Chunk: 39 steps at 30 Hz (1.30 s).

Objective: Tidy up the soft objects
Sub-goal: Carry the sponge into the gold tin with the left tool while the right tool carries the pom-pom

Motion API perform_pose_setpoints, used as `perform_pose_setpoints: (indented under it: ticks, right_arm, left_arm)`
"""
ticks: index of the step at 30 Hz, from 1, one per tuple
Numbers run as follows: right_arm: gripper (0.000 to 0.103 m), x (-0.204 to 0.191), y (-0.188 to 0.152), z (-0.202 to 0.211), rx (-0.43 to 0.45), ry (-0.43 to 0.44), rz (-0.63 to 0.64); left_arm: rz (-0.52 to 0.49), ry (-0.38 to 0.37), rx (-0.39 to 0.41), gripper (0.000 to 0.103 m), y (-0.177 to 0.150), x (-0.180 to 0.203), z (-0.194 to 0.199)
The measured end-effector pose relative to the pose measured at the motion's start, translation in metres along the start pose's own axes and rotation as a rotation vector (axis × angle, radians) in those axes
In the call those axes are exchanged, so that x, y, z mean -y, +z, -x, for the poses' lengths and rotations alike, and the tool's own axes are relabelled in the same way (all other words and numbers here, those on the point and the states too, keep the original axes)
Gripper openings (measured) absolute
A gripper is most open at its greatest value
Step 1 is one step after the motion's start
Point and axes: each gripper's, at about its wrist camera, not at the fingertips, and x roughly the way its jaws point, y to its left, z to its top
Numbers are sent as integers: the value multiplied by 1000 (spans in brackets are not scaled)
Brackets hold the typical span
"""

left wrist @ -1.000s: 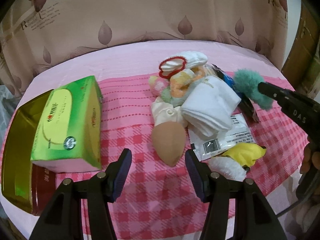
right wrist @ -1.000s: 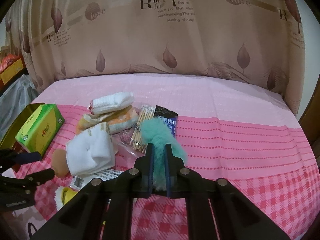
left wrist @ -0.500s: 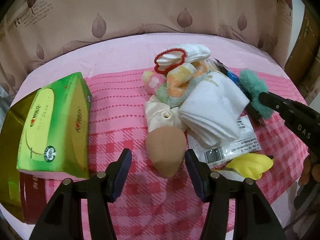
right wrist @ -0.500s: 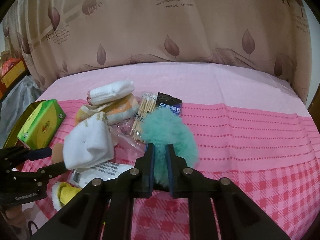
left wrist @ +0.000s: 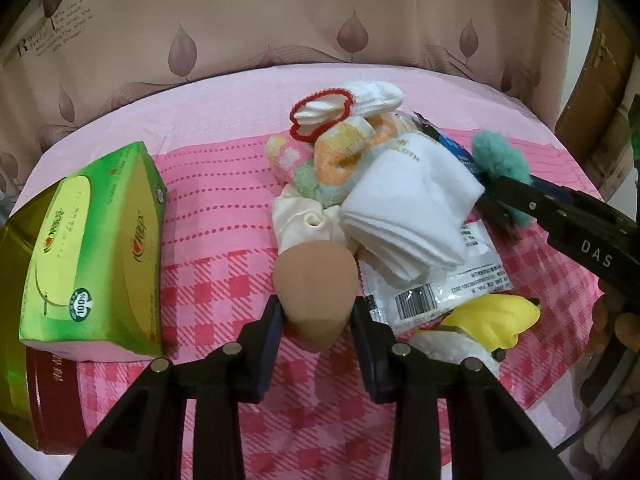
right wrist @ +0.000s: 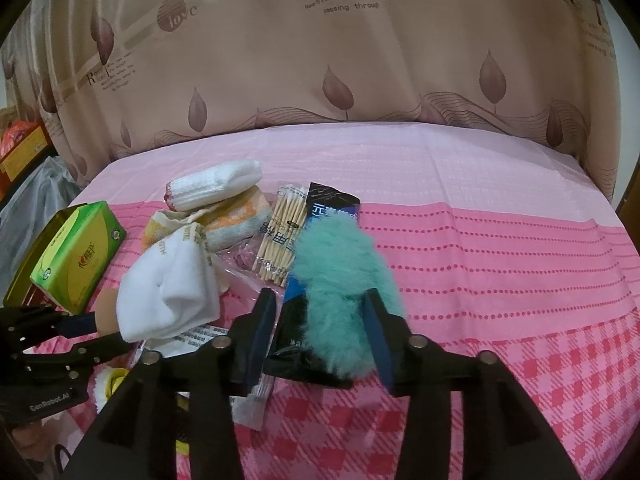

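1. The green tissue box (left wrist: 96, 256) rests on a gold-and-red tin (left wrist: 24, 360) at the left.
2. The left gripper (left wrist: 316, 322) pinches the tan makeup sponge (left wrist: 316, 280) between both pads.
3. The right gripper (right wrist: 320, 336) stands spread wide around the teal pompom (right wrist: 344, 280), which lies on the pile's black packet (right wrist: 296, 344).
4. A pink checked cloth (right wrist: 500, 280) covers the surface; a leaf-print curtain (right wrist: 320, 60) hangs behind.

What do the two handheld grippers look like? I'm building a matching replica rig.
Both grippers, left and right, are matte black angular linkages with silver pivot rivets and dark blue pads on the jaws. White lettering reads "DAS" on the right one and "GenRobot.AI" on the left.
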Motion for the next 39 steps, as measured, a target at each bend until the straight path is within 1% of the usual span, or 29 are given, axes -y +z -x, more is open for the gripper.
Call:
perform_pose_setpoints:
  ticks: [8, 9, 10, 12, 13, 16, 22, 30, 35, 39]
  right_arm:
    - [46, 5, 2, -5, 6, 16, -25]
    - [39, 5, 2, -5, 8, 20, -25]
    - [28, 5, 2, -4, 15, 21, -20]
    - [19, 3, 3, -4, 14, 18, -9]
    - [16, 4, 3, -4, 11, 19, -7]
    - [13, 4, 4, -2, 12, 4, -7]
    - [11, 3, 8, 8, 34, -19, -2]
    - [11, -2, 15, 21, 67, -24, 9]
    - [11, -7, 18, 30, 87, -28, 16]
    - [11, -13, 21, 41, 111, -25, 24]
  left_arm:
    - [-13, 12, 19, 34, -3, 0, 13]
    - [-11, 10, 22, 34, -3, -1, 14]
    - [-8, 8, 23, 34, -3, -1, 16]
    - [-1, 9, 29, 34, -3, -2, 20]
    - [1, 8, 31, 34, -4, -2, 22]
    - [5, 6, 41, 34, -3, -4, 28]
    - [20, 9, 62, 34, -5, -11, 41]
    - [39, 25, 86, 34, -3, -23, 61]
    - [62, 55, 103, 34, -4, -38, 75]
    - [88, 95, 110, 34, -9, -59, 85]
